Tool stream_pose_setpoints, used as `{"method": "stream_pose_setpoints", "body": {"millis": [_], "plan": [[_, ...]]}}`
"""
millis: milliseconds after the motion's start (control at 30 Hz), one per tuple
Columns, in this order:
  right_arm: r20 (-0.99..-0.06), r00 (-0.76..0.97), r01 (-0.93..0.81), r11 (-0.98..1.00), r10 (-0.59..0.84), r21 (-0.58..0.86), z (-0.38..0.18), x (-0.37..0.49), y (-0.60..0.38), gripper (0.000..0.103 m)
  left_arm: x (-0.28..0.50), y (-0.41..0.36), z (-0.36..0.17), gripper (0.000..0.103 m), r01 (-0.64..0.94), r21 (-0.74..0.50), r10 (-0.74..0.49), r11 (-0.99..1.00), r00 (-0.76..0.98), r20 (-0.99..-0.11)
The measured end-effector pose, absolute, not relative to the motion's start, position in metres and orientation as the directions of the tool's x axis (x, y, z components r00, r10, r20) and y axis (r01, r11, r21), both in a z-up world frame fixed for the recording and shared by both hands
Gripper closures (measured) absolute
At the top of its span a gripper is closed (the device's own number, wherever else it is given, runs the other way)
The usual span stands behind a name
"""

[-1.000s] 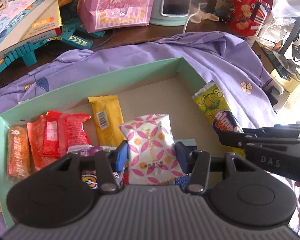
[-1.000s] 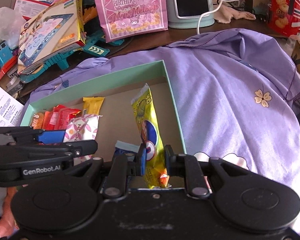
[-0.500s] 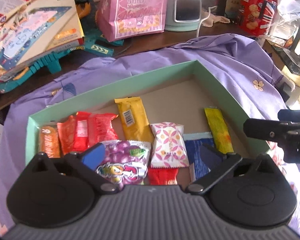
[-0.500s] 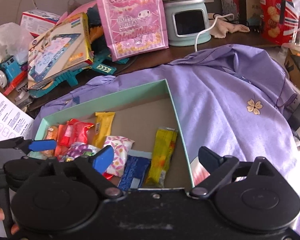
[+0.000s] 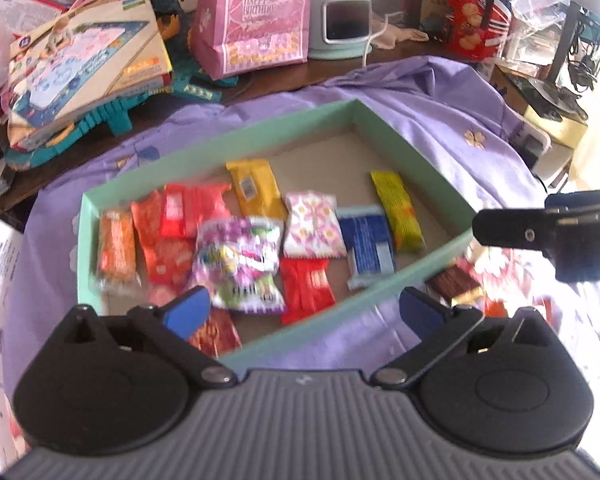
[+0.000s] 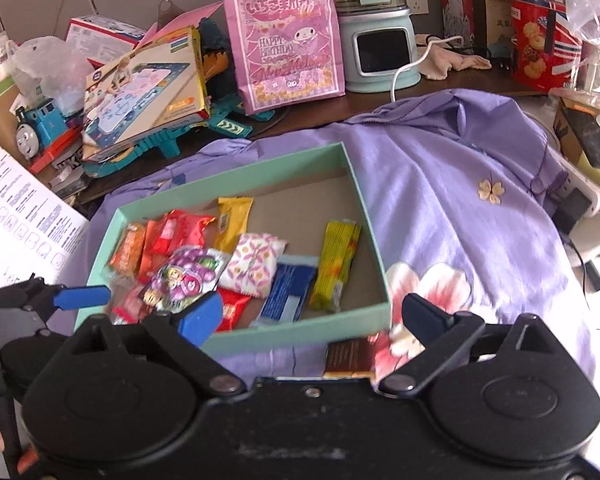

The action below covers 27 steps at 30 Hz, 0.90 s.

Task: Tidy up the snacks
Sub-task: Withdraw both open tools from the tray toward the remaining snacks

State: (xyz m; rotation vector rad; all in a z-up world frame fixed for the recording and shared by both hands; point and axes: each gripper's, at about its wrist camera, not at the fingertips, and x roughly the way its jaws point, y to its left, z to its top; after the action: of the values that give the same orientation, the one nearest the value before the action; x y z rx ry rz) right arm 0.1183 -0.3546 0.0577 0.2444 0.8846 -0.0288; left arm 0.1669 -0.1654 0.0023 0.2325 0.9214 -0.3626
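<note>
A mint-green box (image 5: pixel 380 132) (image 6: pixel 236 176) lies on a purple cloth and holds several snack packets. Among them are a yellow-green packet (image 5: pixel 398 210) (image 6: pixel 336 264), a pink flowered packet (image 5: pixel 314 226) (image 6: pixel 256 264), a blue packet (image 5: pixel 370 252) and a purple grape bag (image 5: pixel 240 264). A brown packet (image 6: pixel 348 356) lies on the cloth outside the near wall. My left gripper (image 5: pixel 304 310) hangs open above the near wall, holding nothing. My right gripper (image 6: pixel 312 316) is over the near right corner; its jaws are opening, with nothing between the pads.
The purple cloth (image 6: pixel 460 160) covers the table to the right. Behind the box stand a pink gift bag (image 6: pixel 288 40), a mint appliance (image 6: pixel 380 52) with a white cord, a toy box (image 6: pixel 144 88) and a red biscuit tin (image 6: pixel 540 48). A printed sheet (image 6: pixel 16 216) lies at the left.
The left gripper let go of the pink flowered packet and the right let go of the yellow-green packet. Both opened wide and drew back and up from the box.
</note>
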Motion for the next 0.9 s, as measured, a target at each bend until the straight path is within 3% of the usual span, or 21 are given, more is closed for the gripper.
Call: {"method": "stream_pose_setpoints", "body": {"millis": [433, 600, 733, 900], "plan": [[-0.821, 0.55, 0.093, 0.965, 0.155, 0.244, 0.026, 0.07, -0.311, 0.005, 0.092, -0.122, -0.052, 0.0, 0.41, -0.003, -0.207, 0.912, 0.454, -0.867], [-0.837, 0.516, 0.081, 0.962, 0.182, 0.26, 0.014, 0.055, -0.291, 0.007, 0.081, -0.097, -0.061, 0.0, 0.377, 0.031, -0.164, 0.926, 0.475, -0.865], [-0.844, 0.485, 0.046, 0.957, 0.23, 0.287, 0.008, 0.047, -0.269, 0.022, 0.081, -0.064, -0.063, 0.0, 0.315, 0.036, -0.131, 0.949, 0.494, -0.86], [-0.85, 0.439, -0.009, 0.948, 0.291, 0.319, 0.008, 0.043, -0.244, 0.053, 0.085, -0.019, -0.062, 0.005, 0.263, 0.073, -0.082, 0.962, 0.532, -0.843]]}}
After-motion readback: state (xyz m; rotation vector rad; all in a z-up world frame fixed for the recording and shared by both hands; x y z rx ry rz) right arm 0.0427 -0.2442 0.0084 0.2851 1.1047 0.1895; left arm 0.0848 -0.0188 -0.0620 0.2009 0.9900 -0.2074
